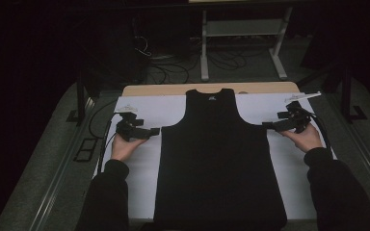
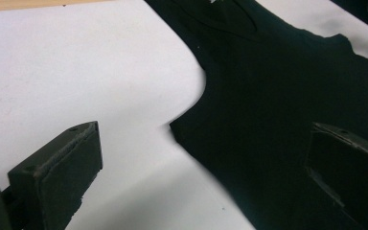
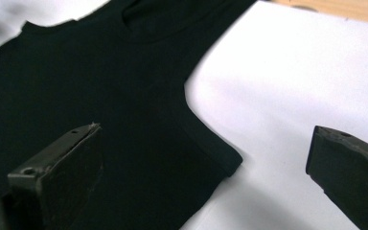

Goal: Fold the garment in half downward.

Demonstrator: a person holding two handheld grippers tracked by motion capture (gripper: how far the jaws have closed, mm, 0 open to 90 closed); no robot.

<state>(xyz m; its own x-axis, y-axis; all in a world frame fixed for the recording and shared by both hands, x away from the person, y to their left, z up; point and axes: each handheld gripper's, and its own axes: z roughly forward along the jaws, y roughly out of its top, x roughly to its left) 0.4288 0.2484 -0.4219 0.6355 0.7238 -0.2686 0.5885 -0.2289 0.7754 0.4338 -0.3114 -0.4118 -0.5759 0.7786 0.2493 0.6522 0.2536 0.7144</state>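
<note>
A black sleeveless top (image 1: 219, 159) lies flat on a white sheet (image 1: 139, 168), neck toward the far edge. My left gripper (image 1: 155, 130) is held just left of the top's left armpit corner (image 2: 172, 127), open, jaws straddling that corner above the cloth (image 2: 278, 96). My right gripper (image 1: 266, 125) is at the top's right armpit corner (image 3: 235, 163), also open, one jaw over the black cloth (image 3: 100, 81) and one over the white sheet (image 3: 292, 91). Nothing is gripped by either.
The white sheet covers a wooden table (image 1: 173, 89) whose far edge shows bare. Cables trail from both grippers off the table sides. Beyond the table stand a white-legged frame (image 1: 204, 48) and floor cables (image 1: 173, 67). Dark sleeves come in from the bottom.
</note>
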